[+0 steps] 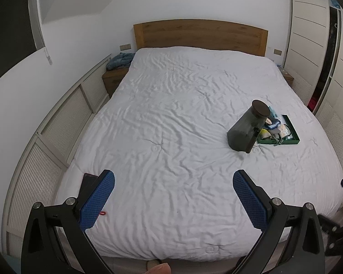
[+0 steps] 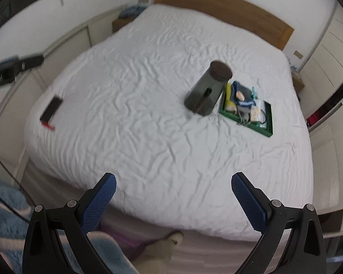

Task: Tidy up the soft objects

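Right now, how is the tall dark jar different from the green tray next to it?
The jar stands tall and is dark grey; the tray is flat, low and green. The jar is closed by a dark round lid; the tray is open, heaped with small soft things. Both sit on the white bed.

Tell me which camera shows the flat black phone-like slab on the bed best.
The right wrist view: the flat black slab lies fully exposed on the white bed, though blurred. In the left wrist view the left gripper's finger covers most of it.
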`<state>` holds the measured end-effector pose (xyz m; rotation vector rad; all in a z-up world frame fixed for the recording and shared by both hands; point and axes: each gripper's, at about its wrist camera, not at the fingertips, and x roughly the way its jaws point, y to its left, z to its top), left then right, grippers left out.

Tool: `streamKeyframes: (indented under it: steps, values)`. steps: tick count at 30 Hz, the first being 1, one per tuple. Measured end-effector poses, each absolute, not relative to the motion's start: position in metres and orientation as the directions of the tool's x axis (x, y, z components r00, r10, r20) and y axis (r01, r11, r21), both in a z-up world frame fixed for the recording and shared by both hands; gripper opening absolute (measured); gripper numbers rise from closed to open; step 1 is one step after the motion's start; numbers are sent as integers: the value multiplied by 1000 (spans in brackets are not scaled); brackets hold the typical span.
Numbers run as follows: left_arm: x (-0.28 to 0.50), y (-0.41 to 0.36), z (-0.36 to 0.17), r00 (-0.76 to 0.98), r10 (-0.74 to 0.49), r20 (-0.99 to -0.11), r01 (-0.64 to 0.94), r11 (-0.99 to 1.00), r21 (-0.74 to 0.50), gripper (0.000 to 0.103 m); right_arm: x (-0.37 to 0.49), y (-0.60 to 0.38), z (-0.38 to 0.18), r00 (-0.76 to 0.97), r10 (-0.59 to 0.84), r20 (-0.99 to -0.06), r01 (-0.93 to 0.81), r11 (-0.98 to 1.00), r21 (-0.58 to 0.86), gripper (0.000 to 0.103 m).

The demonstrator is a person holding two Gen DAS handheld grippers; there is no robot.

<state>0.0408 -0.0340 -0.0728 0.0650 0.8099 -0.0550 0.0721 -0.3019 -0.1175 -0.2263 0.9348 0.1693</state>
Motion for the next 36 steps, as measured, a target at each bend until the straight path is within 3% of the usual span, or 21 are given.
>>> streamKeyframes:
  steps: [5, 13, 36]
  values:
    - [37, -33, -67, 699, -22, -715, 72, 997, 40, 102, 54, -300, -99, 716, 68, -695, -213, 969, -125, 103]
    - [34, -32, -60, 707, -23, -707, 79, 996, 46, 102, 30, -303, -84, 806, 95, -584, -190, 976, -104, 103]
    - [29, -29, -53, 713, -24, -701, 70, 997, 36, 102, 8, -306, -83, 805, 120, -581, -226, 967, -114, 103]
